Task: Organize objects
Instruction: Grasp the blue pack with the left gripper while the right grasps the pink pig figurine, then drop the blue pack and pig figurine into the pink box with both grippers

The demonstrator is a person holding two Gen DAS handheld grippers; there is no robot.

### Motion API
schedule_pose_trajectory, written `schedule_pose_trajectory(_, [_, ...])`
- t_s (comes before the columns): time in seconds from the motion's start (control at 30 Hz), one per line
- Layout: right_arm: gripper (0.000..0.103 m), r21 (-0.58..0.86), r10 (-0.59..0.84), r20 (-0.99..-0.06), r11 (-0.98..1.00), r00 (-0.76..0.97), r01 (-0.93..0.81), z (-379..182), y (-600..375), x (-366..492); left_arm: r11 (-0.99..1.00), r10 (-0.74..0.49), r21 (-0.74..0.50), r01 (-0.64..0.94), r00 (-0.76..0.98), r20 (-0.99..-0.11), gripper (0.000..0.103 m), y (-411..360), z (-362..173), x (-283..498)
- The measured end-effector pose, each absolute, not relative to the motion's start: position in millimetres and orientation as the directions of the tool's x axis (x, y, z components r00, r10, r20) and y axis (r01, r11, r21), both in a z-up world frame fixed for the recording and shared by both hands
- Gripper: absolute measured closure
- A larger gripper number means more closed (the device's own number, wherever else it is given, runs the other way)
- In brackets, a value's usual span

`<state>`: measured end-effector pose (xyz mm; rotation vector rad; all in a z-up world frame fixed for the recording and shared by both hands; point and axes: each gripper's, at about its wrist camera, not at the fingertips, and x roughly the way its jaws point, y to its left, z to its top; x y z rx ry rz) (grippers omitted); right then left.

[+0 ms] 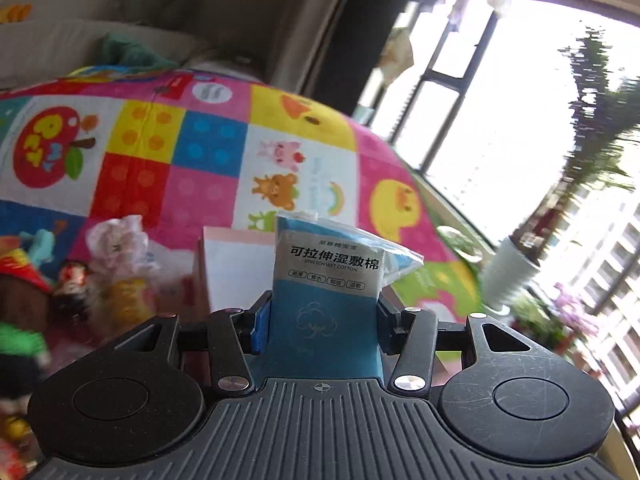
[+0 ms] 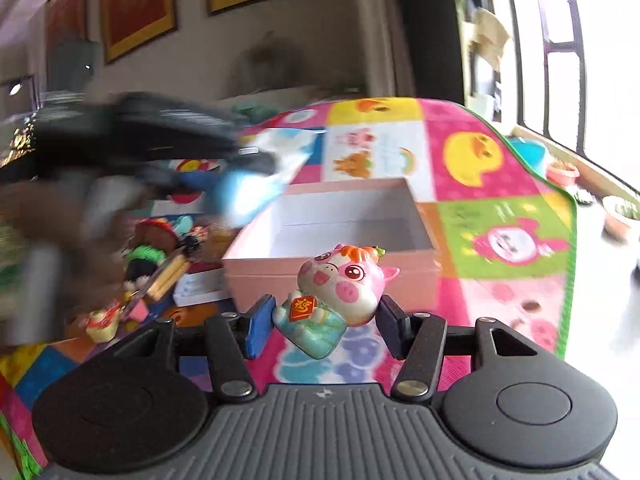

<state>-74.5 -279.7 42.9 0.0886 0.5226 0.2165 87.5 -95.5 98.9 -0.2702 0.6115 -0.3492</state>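
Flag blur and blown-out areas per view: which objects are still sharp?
Left wrist: cotton pad pack in the left gripper sharp; toy pile smeared; window blown out. Right wrist: pig figurine in the right gripper crisp, pink box fairly clear; far left a dark motion smear.

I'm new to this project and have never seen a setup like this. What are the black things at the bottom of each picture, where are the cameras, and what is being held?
There is no robot here: a person carries a two-finger gripper in each hand, and a fisheye camera on each looks forward along its fingers. The black parts at the bottom are the grippers themselves.

In the left wrist view, the left gripper clamps a blue pack of stretch wet cotton pads.

In the right wrist view, the right gripper pinches a pink pig figurine. Ahead sits an open pink box, apparently empty, on a colourful cartoon play mat. A pile of small toys lies left of the box. The dark blur at upper left is the left gripper passing by.
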Motion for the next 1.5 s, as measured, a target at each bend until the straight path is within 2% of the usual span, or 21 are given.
schedule_pose_trajectory(0.07, [0.048, 0.149, 0.223, -0.492, 0.974, 0.842, -0.170, 37, -287, -75, 0.934, -0.326, -0.311, 0.176, 0.774, -0.542, 0.049, -116, 80, 111])
schedule_pose_trajectory(0.17, [0.048, 0.124, 0.206, -0.496, 0.978, 0.843, -0.166, 29, -296, -79, 0.984, -0.155, -0.172, 0.054, 0.740, -0.654, 0.048, -124, 57, 118])
schedule_pose_trajectory(0.2, [0.048, 0.113, 0.200, -0.495, 0.980, 0.846, -0.165, 27, -299, -80, 0.986, -0.146, -0.160, 0.053, 0.742, -0.654, 0.047, -120, 53, 113])
schedule_pose_trajectory(0.33, [0.048, 0.132, 0.197, -0.506, 0.980, 0.840, -0.151, 19, -310, -69, 0.985, -0.168, -0.134, 0.107, 0.767, -0.620, 0.046, -110, 58, 92])
schedule_pose_trajectory(0.4, [0.048, 0.139, 0.197, -0.502, 0.979, 0.842, -0.146, 19, -309, -60, 0.974, -0.220, -0.176, 0.141, 0.759, -0.613, 0.048, -97, 63, 82])
schedule_pose_trajectory(0.5, [0.048, 0.129, 0.209, -0.476, 0.978, 0.855, -0.167, 26, -305, -47, 0.961, -0.267, -0.215, 0.172, 0.766, -0.585, 0.060, -80, 76, 61])
schedule_pose_trajectory(0.67, [0.048, 0.071, 0.199, -0.458, 0.980, 0.867, -0.188, 43, -288, -10, 0.937, -0.327, -0.284, 0.203, 0.796, -0.509, 0.059, -43, 94, 20])
schedule_pose_trajectory(0.77, [0.048, 0.041, 0.209, -0.469, 0.976, 0.858, -0.215, 51, -277, 26, 0.949, -0.294, -0.246, 0.197, 0.835, -0.465, 0.059, -11, 98, -6])
schedule_pose_trajectory(0.83, [0.047, 0.032, 0.216, -0.502, 0.972, 0.837, -0.231, 52, -269, 53, 0.960, -0.262, -0.216, 0.177, 0.842, -0.472, 0.059, 14, 93, -16])
schedule_pose_trajectory(0.93, [0.040, 0.032, 0.204, -0.574, 0.973, 0.793, -0.227, 44, -260, 84, 0.974, -0.191, -0.202, 0.100, 0.842, -0.505, 0.059, 57, 80, -28])
schedule_pose_trajectory(1.0, [0.039, 0.018, 0.172, -0.580, 0.980, 0.796, -0.199, 39, -257, 82, 0.975, -0.142, -0.220, 0.026, 0.837, -0.529, 0.059, 91, 70, -36])
schedule_pose_trajectory(1.07, [0.034, -0.006, 0.157, -0.545, 0.982, 0.824, -0.190, 39, -258, 67, 0.967, -0.096, -0.250, -0.053, 0.830, -0.549, 0.060, 124, 59, -42])
schedule_pose_trajectory(1.13, [0.022, -0.045, 0.104, -0.494, 0.988, 0.863, -0.145, 41, -263, 51, 0.951, -0.055, -0.280, -0.129, 0.823, -0.565, 0.060, 152, 49, -49])
schedule_pose_trajectory(1.17, [0.022, -0.051, 0.078, -0.479, 0.992, 0.874, -0.116, 41, -268, 46, 0.944, -0.058, -0.300, -0.139, 0.823, -0.565, 0.060, 162, 46, -54])
schedule_pose_trajectory(1.23, [0.021, -0.023, 0.032, -0.488, 0.999, 0.872, -0.049, 40, -283, 46, 0.937, -0.111, -0.335, -0.096, 0.829, -0.548, 0.060, 167, 45, -61])
schedule_pose_trajectory(1.33, [0.019, 0.059, 0.017, -0.548, 0.998, 0.836, 0.018, 30, -302, 57, 0.944, -0.221, -0.326, 0.051, 0.832, -0.509, 0.060, 150, 50, -62])
schedule_pose_trajectory(1.47, [0.019, 0.171, 0.101, -0.610, 0.985, 0.786, 0.006, 15, -297, 65, 0.946, -0.311, -0.241, 0.216, 0.810, -0.497, 0.058, 109, 58, -52])
schedule_pose_trajectory(1.5, [0.015, 0.188, 0.120, -0.613, 0.982, 0.781, -0.003, 14, -291, 66, 0.946, -0.319, -0.224, 0.236, 0.806, -0.498, 0.058, 101, 57, -47])
